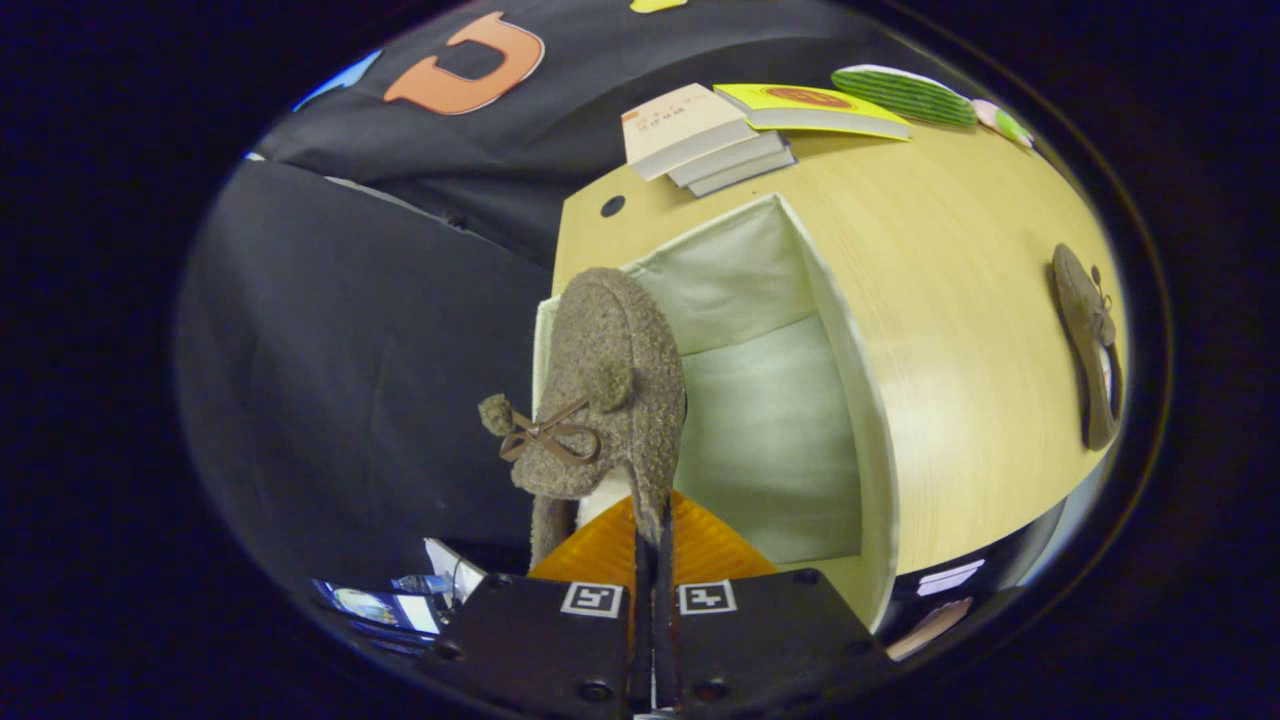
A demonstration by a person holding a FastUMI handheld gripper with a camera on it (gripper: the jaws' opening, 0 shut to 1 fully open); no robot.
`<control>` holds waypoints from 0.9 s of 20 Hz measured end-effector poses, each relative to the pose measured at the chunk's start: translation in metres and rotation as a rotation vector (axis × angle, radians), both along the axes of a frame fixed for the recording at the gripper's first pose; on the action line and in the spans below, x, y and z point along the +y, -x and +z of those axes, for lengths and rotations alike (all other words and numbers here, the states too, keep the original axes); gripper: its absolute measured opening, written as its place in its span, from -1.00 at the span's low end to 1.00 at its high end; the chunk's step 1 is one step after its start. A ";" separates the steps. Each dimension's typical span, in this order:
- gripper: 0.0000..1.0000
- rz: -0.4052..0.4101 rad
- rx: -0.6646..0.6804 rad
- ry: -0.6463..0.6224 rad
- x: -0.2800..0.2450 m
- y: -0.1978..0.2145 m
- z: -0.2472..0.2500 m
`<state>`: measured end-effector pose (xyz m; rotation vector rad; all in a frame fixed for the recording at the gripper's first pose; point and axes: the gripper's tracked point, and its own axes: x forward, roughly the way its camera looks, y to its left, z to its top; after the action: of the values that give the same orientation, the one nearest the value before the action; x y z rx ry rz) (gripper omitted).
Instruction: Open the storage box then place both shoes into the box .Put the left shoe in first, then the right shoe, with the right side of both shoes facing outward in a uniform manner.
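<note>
My fingers pinched on a fuzzy brown shoe with brown ribbon bow, matching brown shoe on pale wood-grain table, cream-white fabric box, yellow book, green striped object

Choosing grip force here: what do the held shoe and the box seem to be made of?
The gripper is shut on the shoe, which looks like nubby brown fleece or wool, with a smooth ribbon bow. The box looks like pale woven fabric, matte and faintly creased.
</note>
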<state>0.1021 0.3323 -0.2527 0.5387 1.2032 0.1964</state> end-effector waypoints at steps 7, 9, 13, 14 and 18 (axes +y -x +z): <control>-0.46 0.053 -0.045 -0.054 0.012 -0.004 0.010; -0.01 0.090 -0.100 -0.054 0.015 -0.005 0.018; 0.56 0.153 -0.202 0.005 0.004 0.004 0.040; 0.60 0.154 -0.223 0.030 -0.002 0.004 0.047; 0.63 0.185 -0.348 0.214 -0.054 -0.011 0.077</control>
<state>0.1126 0.2784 -0.1752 0.1947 0.9184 0.3019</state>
